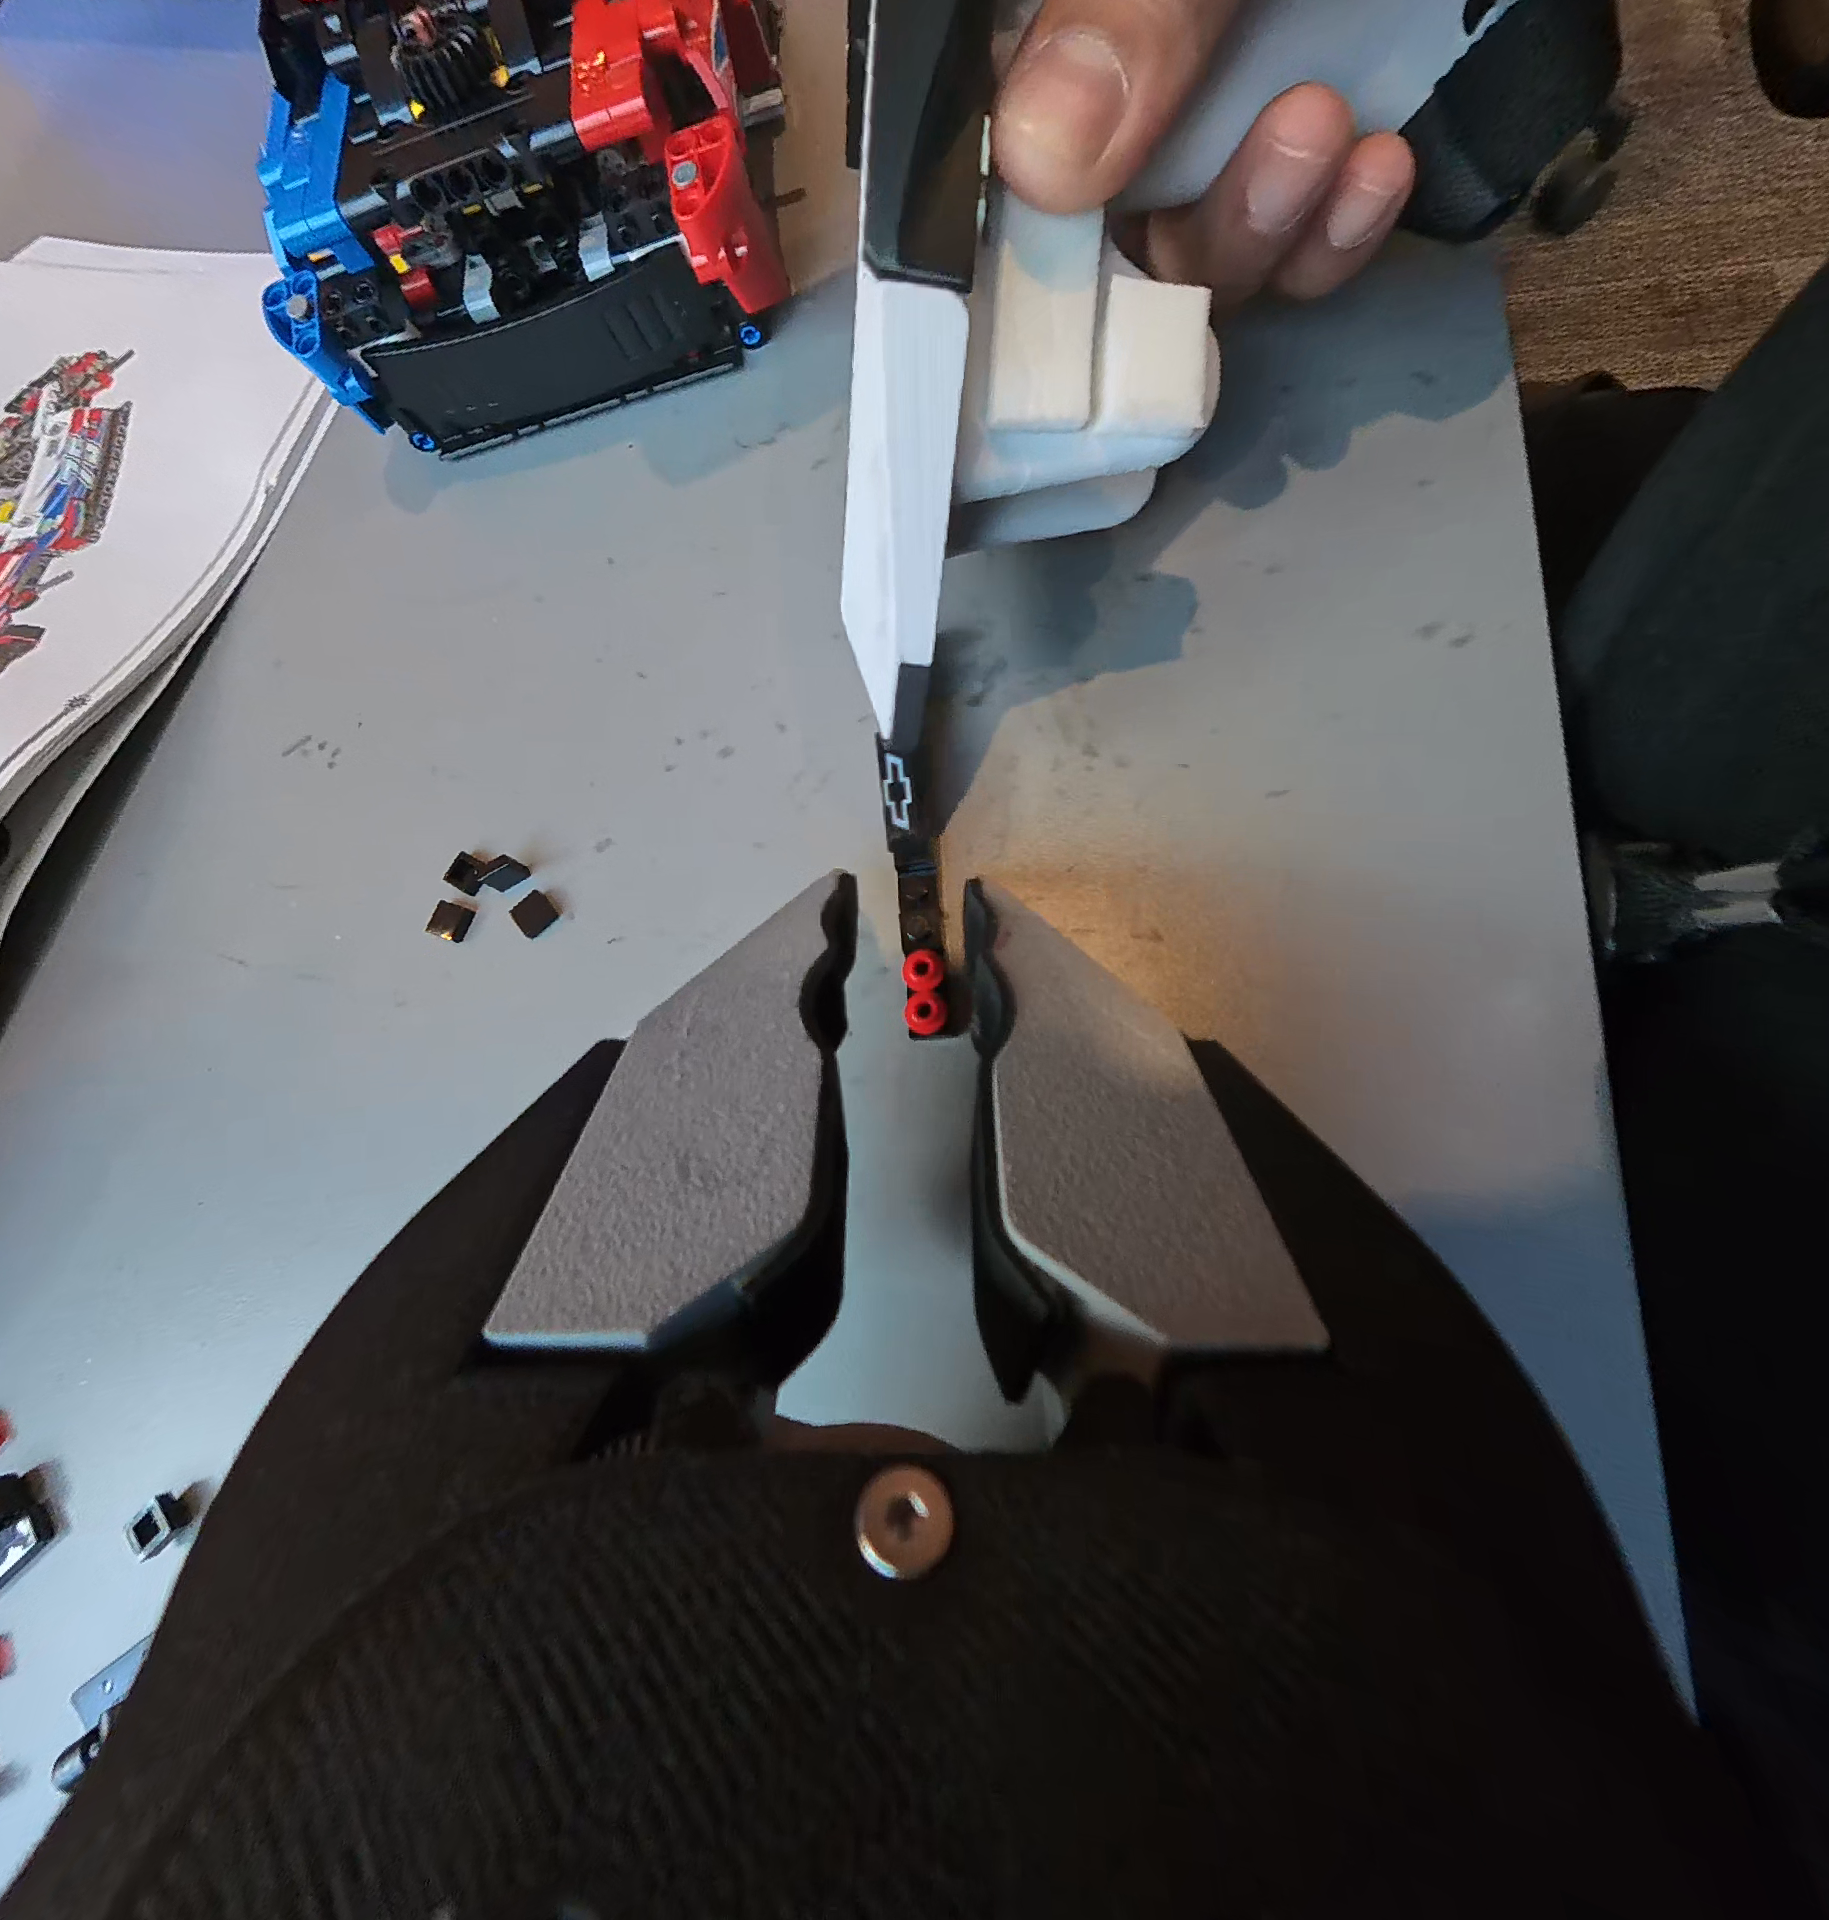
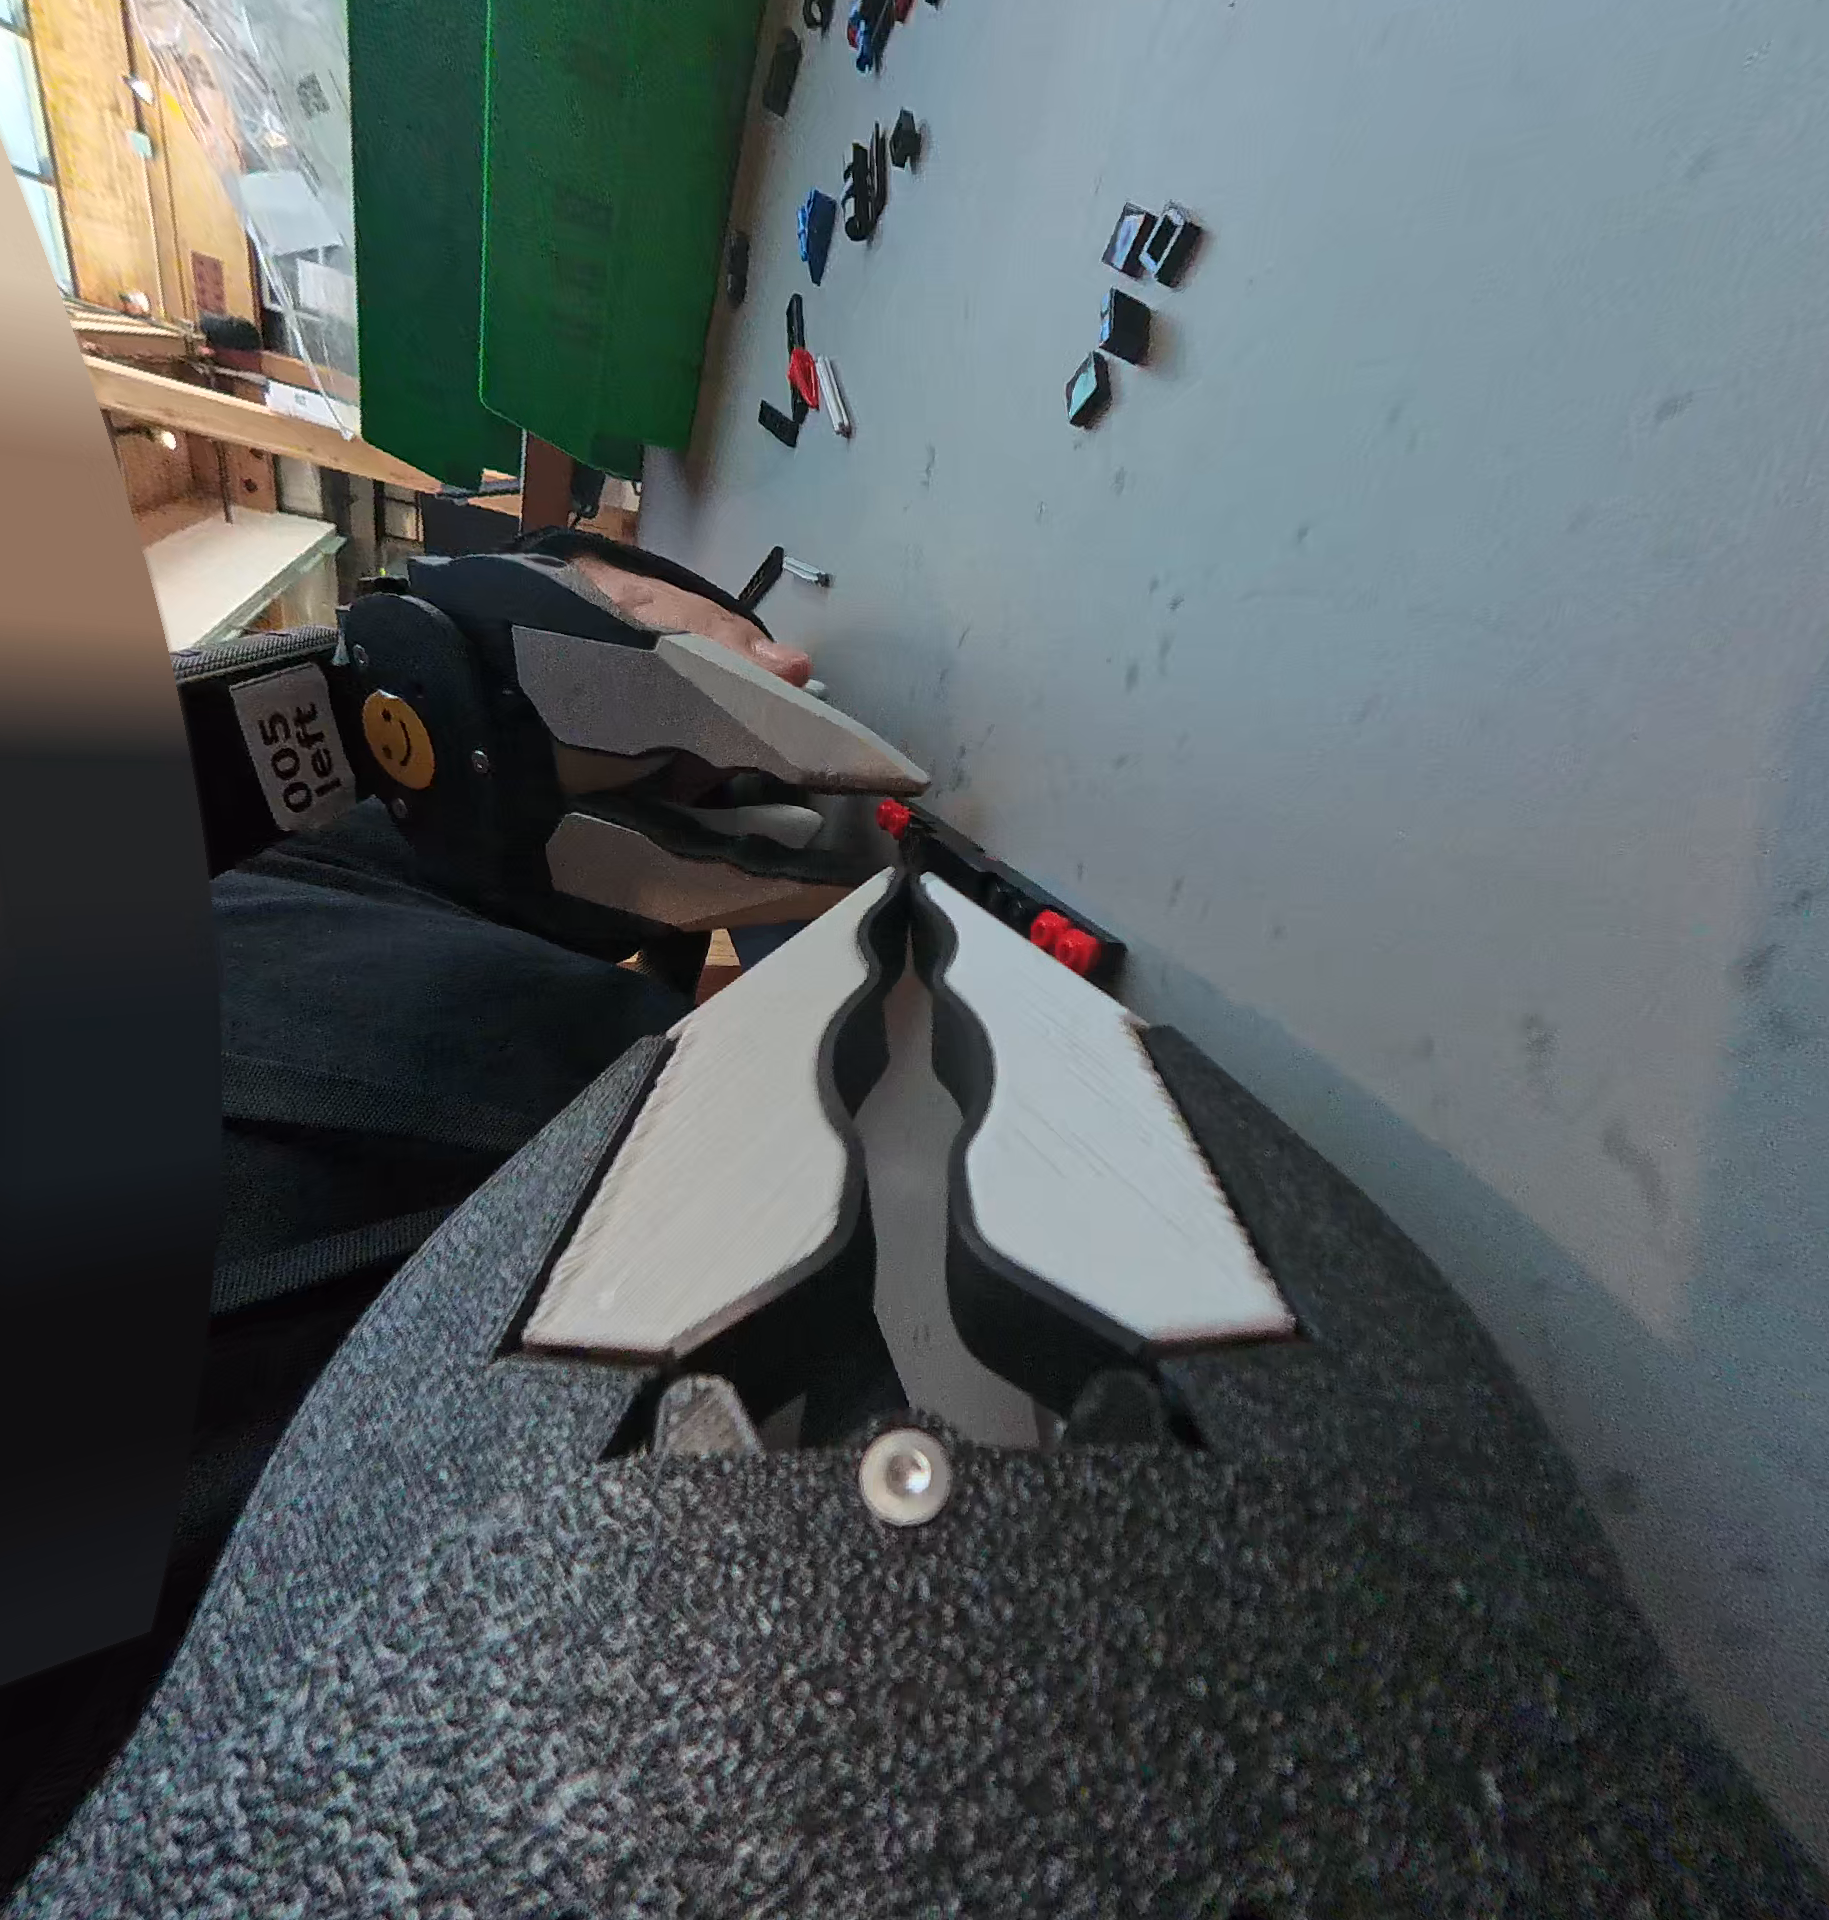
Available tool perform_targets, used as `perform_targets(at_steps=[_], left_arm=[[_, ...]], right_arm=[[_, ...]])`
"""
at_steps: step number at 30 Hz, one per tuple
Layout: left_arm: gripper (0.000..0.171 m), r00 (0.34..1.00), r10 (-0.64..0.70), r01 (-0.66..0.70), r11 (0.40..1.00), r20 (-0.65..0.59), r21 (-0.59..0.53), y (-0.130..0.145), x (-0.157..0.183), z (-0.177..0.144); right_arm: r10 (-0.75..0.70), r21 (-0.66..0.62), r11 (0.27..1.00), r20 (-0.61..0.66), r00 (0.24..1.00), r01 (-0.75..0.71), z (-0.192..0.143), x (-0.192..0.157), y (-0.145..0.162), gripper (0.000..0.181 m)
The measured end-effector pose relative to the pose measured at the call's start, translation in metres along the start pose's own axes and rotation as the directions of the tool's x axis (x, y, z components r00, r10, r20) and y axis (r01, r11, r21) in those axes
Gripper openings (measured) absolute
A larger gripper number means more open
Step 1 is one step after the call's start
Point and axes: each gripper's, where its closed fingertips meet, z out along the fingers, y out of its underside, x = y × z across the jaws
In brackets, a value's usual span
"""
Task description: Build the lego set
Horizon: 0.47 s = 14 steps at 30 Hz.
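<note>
The right gripper (image 1: 905, 717) pinches a black strip (image 1: 915, 894) over the grey tabletop (image 1: 577, 644); the left gripper (image 1: 910, 904) sits open around its red-studded end.

model (image 1: 515, 208) top cut off | booklet (image 1: 79, 520) runs past my left edge | strip (image 2: 1003, 894) middle behind my fingers (image 2: 1076, 1143)

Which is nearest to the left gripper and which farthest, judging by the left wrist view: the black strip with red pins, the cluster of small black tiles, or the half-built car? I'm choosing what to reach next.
1. Black strip with red pins: between the left gripper fingers.
2. Small black tiles: left of the fingertips on the table.
3. Half-built car: far end, upper left.
</note>
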Motion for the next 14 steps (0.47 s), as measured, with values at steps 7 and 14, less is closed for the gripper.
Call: perform_targets(at_steps=[7, 14], left_arm=[[0.015, 0.999, 0.037, -0.038, 0.998, 0.018, 0.04, -0.005, 0.002, -0.004], [0.021, 0.996, 0.085, -0.084, 0.996, -0.002, 0.04, -0.005, 0.009, -0.004]], right_arm=[[0.019, 0.009, 1.0, 0.01, 1.0, -0.02, 0.0, 0.0, 0.002, 0.0], [0.031, 0.015, 0.999, 0.011, 0.999, -0.031, 0.0, 0.003, 0.002, 0.0]])
